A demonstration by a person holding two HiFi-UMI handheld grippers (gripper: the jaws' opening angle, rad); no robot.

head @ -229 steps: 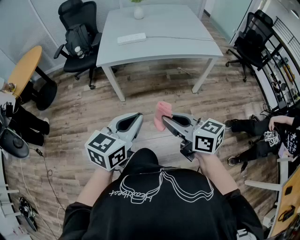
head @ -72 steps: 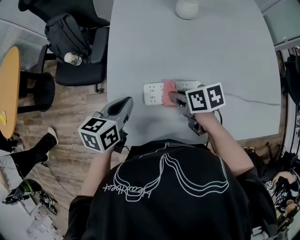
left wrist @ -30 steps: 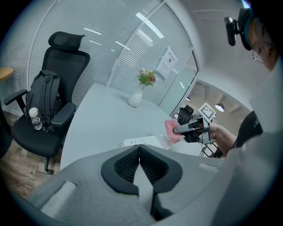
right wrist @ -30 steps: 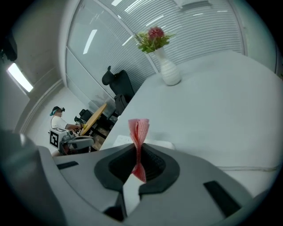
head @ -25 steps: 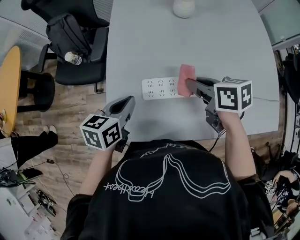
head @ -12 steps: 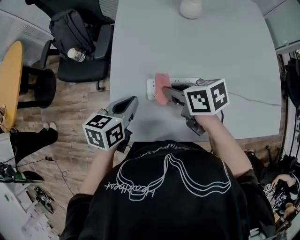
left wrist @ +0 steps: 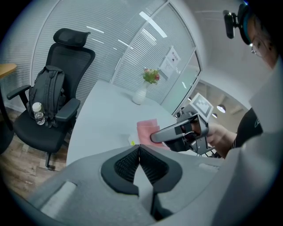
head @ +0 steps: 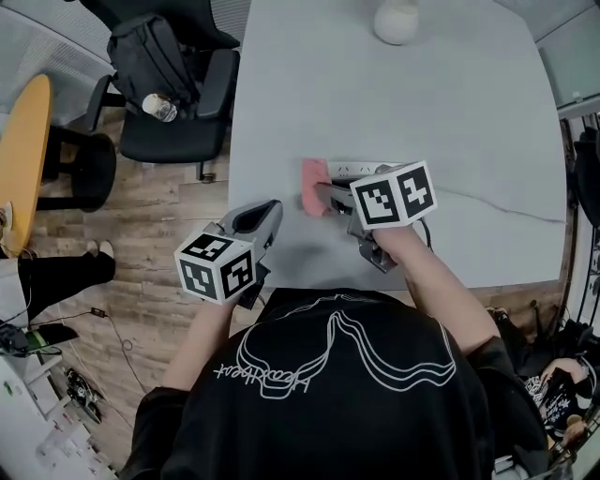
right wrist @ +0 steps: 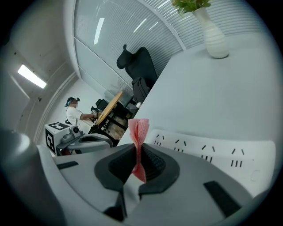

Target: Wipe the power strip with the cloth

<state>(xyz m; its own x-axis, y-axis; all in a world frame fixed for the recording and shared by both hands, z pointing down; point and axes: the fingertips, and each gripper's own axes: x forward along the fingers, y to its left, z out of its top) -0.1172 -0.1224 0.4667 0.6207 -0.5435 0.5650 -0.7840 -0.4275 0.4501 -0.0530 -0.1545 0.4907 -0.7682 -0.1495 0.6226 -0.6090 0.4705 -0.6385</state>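
My right gripper (head: 325, 192) is shut on a folded pink cloth (head: 313, 186) and holds it over the left end of the white power strip (head: 351, 169), most of which lies hidden under the gripper in the head view. In the right gripper view the cloth (right wrist: 138, 131) stands upright between the pads, with the strip (right wrist: 212, 150) and its sockets just beyond to the right. My left gripper (head: 266, 214) hovers shut and empty at the table's near left edge, short of the cloth (left wrist: 147, 129). Whether the cloth touches the strip I cannot tell.
A white vase (head: 396, 21) stands at the far side of the grey table (head: 469, 103). The strip's cable (head: 497, 206) runs right. Left of the table is a black office chair (head: 178, 131) carrying a backpack (head: 155, 52) and a bottle (head: 159, 107).
Over the last second my right gripper has carried the cloth leftward along the strip, from its right part to its left end. The left gripper has stayed about where it was.
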